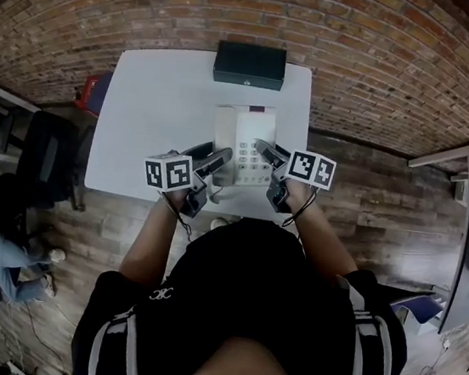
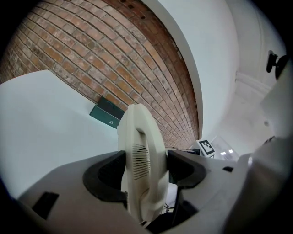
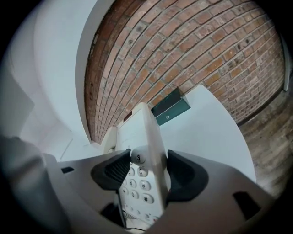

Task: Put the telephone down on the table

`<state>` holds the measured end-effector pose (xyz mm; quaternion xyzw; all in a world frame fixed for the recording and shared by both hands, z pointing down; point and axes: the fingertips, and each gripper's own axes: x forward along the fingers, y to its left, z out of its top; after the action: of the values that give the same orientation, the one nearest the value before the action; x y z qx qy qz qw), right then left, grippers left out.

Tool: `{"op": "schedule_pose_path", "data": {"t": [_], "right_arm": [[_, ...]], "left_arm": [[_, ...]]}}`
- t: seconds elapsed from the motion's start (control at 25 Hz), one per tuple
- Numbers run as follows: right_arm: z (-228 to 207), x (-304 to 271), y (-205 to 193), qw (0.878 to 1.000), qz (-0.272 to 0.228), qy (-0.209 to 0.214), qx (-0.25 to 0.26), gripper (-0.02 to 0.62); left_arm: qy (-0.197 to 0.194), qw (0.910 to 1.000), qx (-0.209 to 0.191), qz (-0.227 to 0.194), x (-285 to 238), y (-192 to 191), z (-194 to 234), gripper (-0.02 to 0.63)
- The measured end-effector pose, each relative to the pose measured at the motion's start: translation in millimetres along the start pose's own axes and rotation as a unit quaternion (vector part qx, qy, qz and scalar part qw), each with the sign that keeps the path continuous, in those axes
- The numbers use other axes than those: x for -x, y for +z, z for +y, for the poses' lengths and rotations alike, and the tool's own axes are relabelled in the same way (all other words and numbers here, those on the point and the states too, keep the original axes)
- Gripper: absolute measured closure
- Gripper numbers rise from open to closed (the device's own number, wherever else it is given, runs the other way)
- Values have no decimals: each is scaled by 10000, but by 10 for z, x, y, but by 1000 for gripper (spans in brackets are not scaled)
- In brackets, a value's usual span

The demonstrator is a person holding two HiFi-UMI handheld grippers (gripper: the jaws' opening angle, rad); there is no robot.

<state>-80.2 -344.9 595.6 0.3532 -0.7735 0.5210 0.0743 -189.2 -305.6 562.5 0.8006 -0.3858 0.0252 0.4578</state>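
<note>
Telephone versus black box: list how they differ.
The telephone is cream; the black box is black. The left gripper and right gripper clamp the telephone; the black box stands untouched. The telephone is near the table's front, the black box at its back. Both are rectangular.

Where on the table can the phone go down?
The left half of the table is bare, from the box to the near edge. So is a strip right of the phone. The near middle is crowded: left tool and right tool grip the phone.
</note>
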Motion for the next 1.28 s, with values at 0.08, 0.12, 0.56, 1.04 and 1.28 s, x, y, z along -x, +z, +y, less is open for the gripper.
{"op": "schedule_pose_path", "data": {"t": [0.08, 0.12, 0.56, 1.04, 1.28], "right_arm": [[-116, -39, 40, 10000, -23, -10, -75, 379], [-178, -60, 60, 9999, -30, -17, -106, 379], [-748, -337, 204, 9981, -90, -395, -456, 379], [-1182, -687, 182, 9945, 9, -781, -701, 379], [-1303, -767, 79, 9934, 114, -934, -662, 379]], "left_arm": [[3, 10000, 8, 42, -117, 17, 34, 316], [28, 10000, -5, 75, -178, 24, 65, 316], [-214, 9983, 219, 497, -779, 69, 447, 316], [-68, 9960, 494, 738, -1160, 16, 891, 319], [34, 9945, 486, 928, -1217, -118, 1024, 324]]}}
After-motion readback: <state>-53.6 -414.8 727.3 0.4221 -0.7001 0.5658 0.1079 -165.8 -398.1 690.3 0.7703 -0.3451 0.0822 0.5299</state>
